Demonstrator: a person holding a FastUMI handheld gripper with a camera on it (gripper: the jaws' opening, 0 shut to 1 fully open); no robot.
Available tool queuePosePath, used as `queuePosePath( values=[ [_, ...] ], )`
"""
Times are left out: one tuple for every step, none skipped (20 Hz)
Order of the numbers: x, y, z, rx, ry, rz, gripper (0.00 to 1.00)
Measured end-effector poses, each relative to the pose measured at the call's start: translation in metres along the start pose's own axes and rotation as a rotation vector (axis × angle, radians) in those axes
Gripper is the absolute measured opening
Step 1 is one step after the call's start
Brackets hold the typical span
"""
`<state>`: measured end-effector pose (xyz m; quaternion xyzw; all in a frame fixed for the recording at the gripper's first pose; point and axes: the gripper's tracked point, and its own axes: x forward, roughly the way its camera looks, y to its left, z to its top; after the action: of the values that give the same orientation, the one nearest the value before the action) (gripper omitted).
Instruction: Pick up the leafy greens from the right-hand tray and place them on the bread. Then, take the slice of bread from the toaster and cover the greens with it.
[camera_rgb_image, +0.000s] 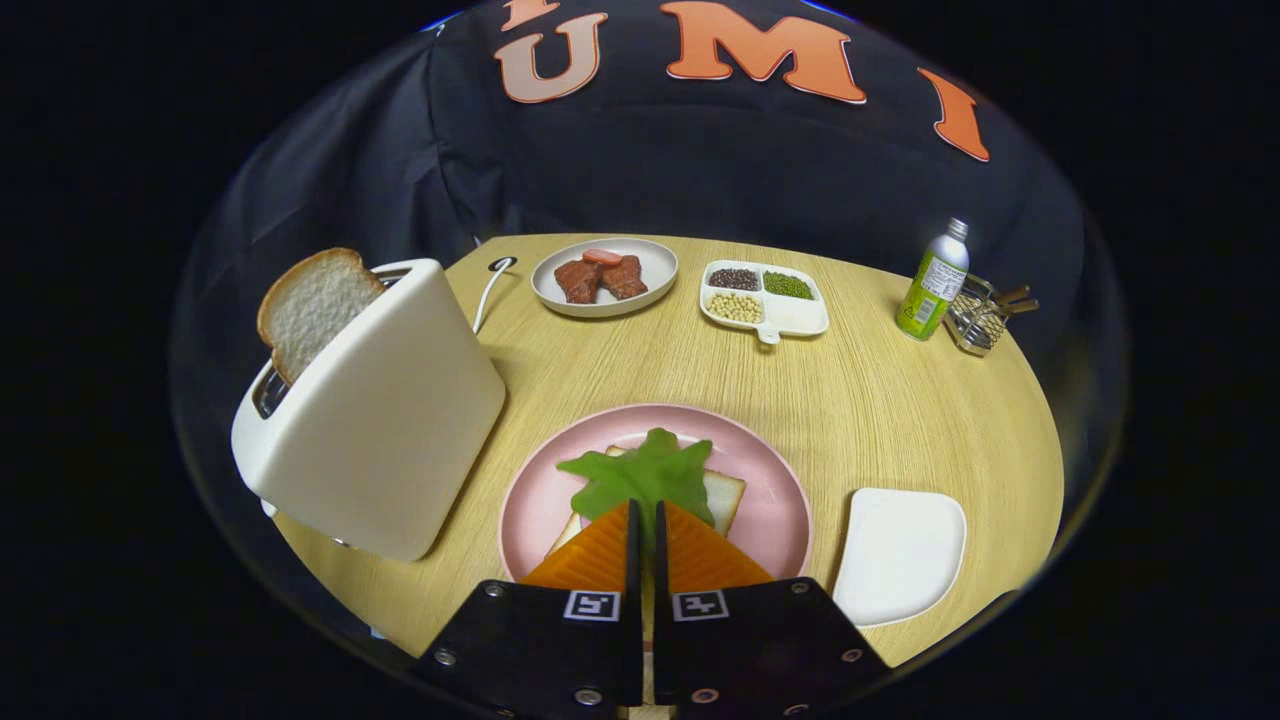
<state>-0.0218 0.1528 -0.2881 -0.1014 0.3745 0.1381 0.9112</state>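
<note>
Lettuce (642, 476) lies on the bread (722, 496) just ahead of the gripper (645, 512), whose fingers are nearly together, pinching its near edge. Pulling away unopened could drag it off; the toaster (385, 405) slice (312, 305) waits left.

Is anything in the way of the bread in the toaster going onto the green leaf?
Nothing visible: bare wooden table lies between the white toaster with its bread slice and the green leaf. The hand-held gripper, fingers nearly together, sits at the leaf.

two bread slices (312, 310), one toaster (385, 410), one bottle (935, 282)
</note>
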Motion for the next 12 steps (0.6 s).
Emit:
queuePosePath(
  values=[
    [0.002, 0.000, -0.001, -0.005, 0.003, -0.005, 0.08],
    [0.001, -0.002, -0.003, -0.010, 0.005, -0.015, 0.09],
    [0.001, -0.004, -0.003, -0.017, 0.005, -0.028, 0.13],
    [0.001, -0.005, -0.003, -0.023, 0.002, -0.039, 0.14],
    [0.001, -0.004, -0.002, -0.026, -0.003, -0.042, 0.16],
    [-0.001, -0.003, -0.002, -0.023, -0.004, -0.042, 0.17],
    [-0.002, -0.003, -0.001, -0.020, -0.008, -0.048, 0.22],
    [-0.004, -0.005, 0.001, -0.018, -0.015, -0.054, 0.25],
    [-0.006, -0.006, 0.003, -0.013, -0.022, -0.060, 0.33],
    [-0.009, -0.005, 0.005, -0.011, -0.028, -0.065, 0.37],
    [-0.011, -0.005, 0.008, -0.009, -0.035, -0.068, 0.48],
    [-0.015, -0.005, 0.010, -0.008, -0.036, -0.073, 0.55]
  ],
)
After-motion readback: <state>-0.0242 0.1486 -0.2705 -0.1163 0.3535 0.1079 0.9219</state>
